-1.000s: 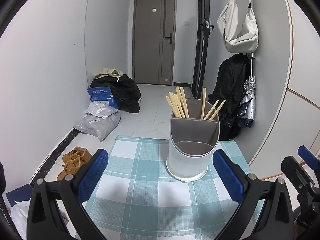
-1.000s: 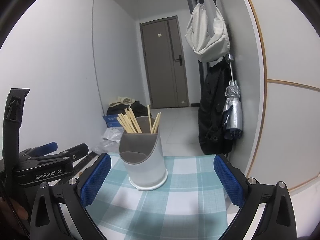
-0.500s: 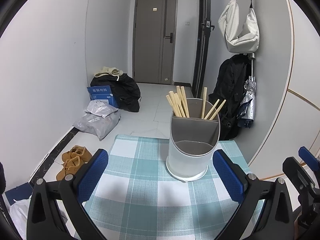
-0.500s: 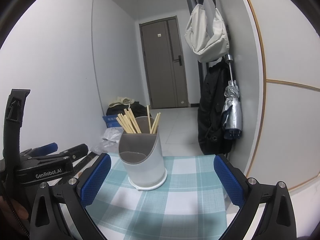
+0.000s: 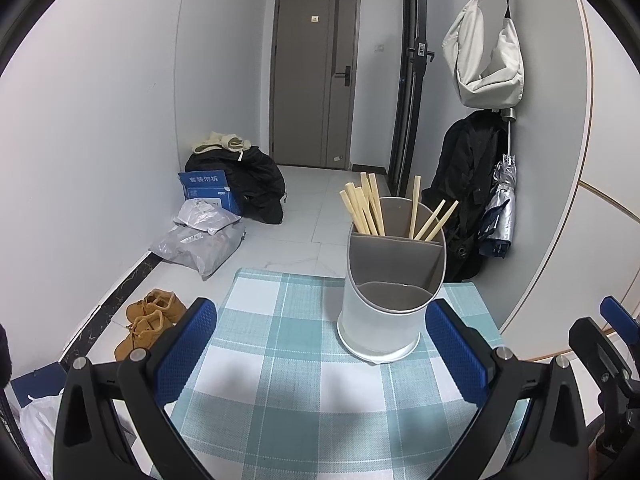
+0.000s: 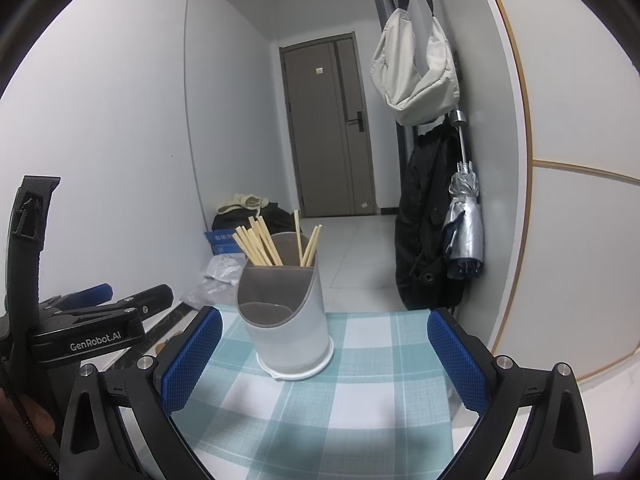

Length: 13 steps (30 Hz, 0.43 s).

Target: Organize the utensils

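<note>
- Two tongs, left tongs (image 5: 320, 354) and right tongs (image 6: 324, 364), gape wide, holding nothing.
- Utensil holder (image 5: 390, 284) stands upright on the checked counter (image 5: 280, 380), chopsticks (image 5: 366, 208) in its rear compartments.

Both wrist views look forward low over the table (image 5: 280, 360), sharing the nearby holder (image 5: 390, 300) and far door (image 6: 328, 128).

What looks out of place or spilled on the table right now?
Nothing stands out. The utensil holder stands upright on the checked cloth, chopsticks all inside its back compartments, front one empty. No loose pieces lie on the cloth. Both the left gripper and right gripper are open and empty.
</note>
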Motion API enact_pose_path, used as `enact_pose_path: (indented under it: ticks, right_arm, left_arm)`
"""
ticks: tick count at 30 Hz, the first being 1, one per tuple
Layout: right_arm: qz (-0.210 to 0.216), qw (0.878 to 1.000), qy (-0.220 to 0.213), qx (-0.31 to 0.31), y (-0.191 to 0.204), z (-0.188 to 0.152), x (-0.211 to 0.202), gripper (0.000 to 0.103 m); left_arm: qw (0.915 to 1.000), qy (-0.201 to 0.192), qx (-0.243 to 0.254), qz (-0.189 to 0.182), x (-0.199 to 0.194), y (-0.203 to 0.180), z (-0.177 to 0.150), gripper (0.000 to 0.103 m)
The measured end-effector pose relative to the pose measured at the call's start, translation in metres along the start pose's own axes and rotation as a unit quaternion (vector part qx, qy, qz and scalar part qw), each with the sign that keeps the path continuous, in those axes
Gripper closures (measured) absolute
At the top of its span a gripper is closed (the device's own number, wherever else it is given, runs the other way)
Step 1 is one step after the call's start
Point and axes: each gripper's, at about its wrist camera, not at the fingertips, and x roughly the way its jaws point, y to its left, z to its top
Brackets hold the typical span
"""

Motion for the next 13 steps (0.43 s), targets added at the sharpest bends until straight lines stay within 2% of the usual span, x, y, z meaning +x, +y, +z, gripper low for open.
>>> enact_pose_path:
  ticks: [13]
  right_arm:
    - [-0.001, 1.0, 0.002, 0.0, 0.0003, -0.0004, 0.0005, 0.0]
  left_arm:
    - [1.0, -0.002, -0.002, 0.006, 0.0007, 0.0, -0.0011, 0.001]
